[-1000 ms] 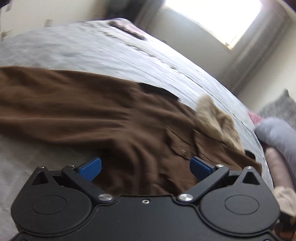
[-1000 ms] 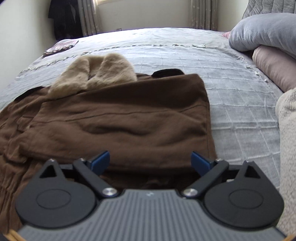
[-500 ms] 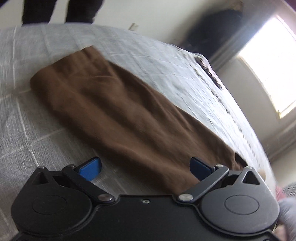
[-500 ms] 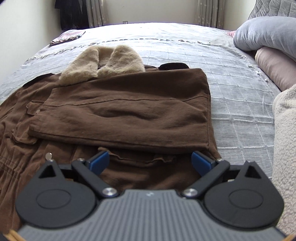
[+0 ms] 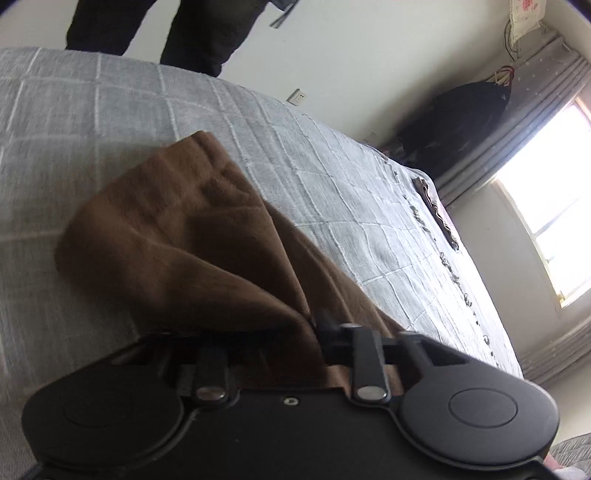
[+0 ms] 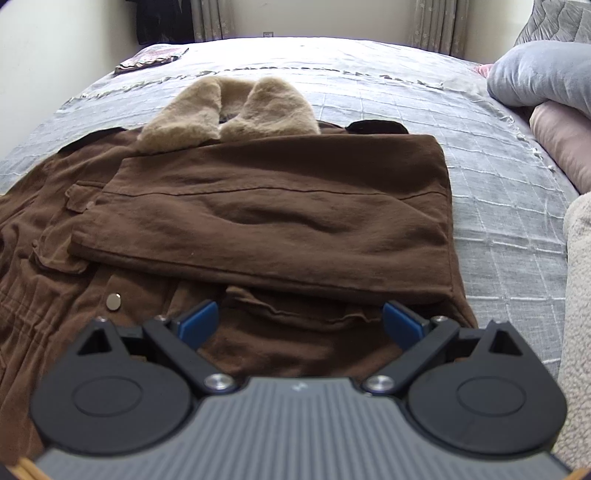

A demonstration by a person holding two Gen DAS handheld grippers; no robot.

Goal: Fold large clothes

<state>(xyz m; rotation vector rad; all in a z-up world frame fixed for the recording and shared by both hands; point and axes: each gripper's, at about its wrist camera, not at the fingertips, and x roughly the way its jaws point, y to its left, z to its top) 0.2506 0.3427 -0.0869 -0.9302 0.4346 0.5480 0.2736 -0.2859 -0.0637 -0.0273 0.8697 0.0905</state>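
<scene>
A brown coat (image 6: 258,206) with a tan fur collar (image 6: 229,110) lies on the grey bed (image 6: 498,229). One sleeve (image 6: 280,225) is folded flat across its chest. My right gripper (image 6: 299,321) is open and empty just above the coat's front. In the left wrist view the other brown sleeve (image 5: 177,243) stretches over the bed (image 5: 92,122). My left gripper (image 5: 314,332) is shut on that sleeve, and the bunched cloth hides the fingertips.
Grey and pink pillows (image 6: 546,96) lie at the right of the bed and a cream fleece (image 6: 580,314) at the near right. A small patterned cloth (image 6: 147,59) lies at the far left corner. A person's dark legs (image 5: 155,29) stand beyond the bed.
My left gripper has swung along the loose sleeve and shut on it, lifting and bunching the cloth. My right gripper has drawn back slightly and stays open.
</scene>
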